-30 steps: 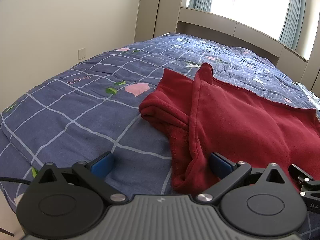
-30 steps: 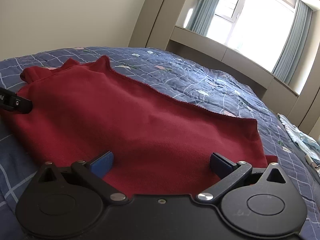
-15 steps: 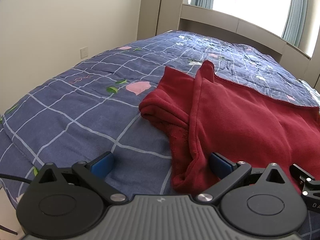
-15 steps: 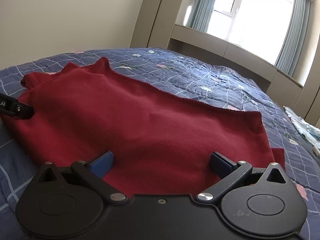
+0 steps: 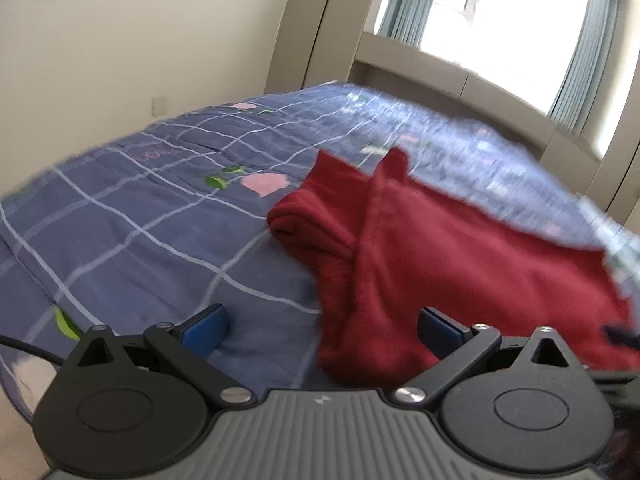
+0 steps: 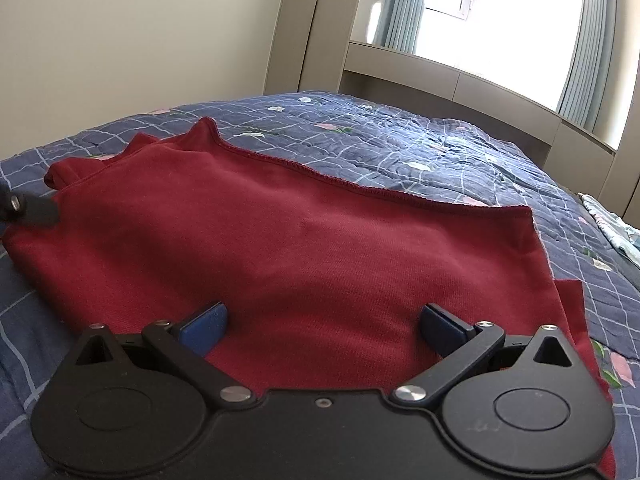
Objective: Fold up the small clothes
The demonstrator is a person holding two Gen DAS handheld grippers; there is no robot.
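A dark red garment (image 6: 304,240) lies folded flat on a blue checked bedspread (image 5: 132,232). In the left wrist view the red garment (image 5: 452,264) fills the right half, its rolled end bunched at the centre; this view is blurred. My left gripper (image 5: 322,328) is open above the garment's near left corner, nothing between its blue pads. My right gripper (image 6: 322,326) is open over the garment's near edge, also holding nothing. A black part of the left gripper (image 6: 34,206) shows at the left edge of the right wrist view.
The bedspread (image 6: 420,148) stretches back to a beige headboard ledge (image 6: 460,84) under a bright window with curtains. A cream wall with a socket (image 5: 160,105) stands on the left. A light patterned cloth (image 6: 612,232) lies at the bed's far right edge.
Both grippers have tilted up and drawn slightly back, so more wall and window show. The left view has become blurred from motion. The garment lies as before.
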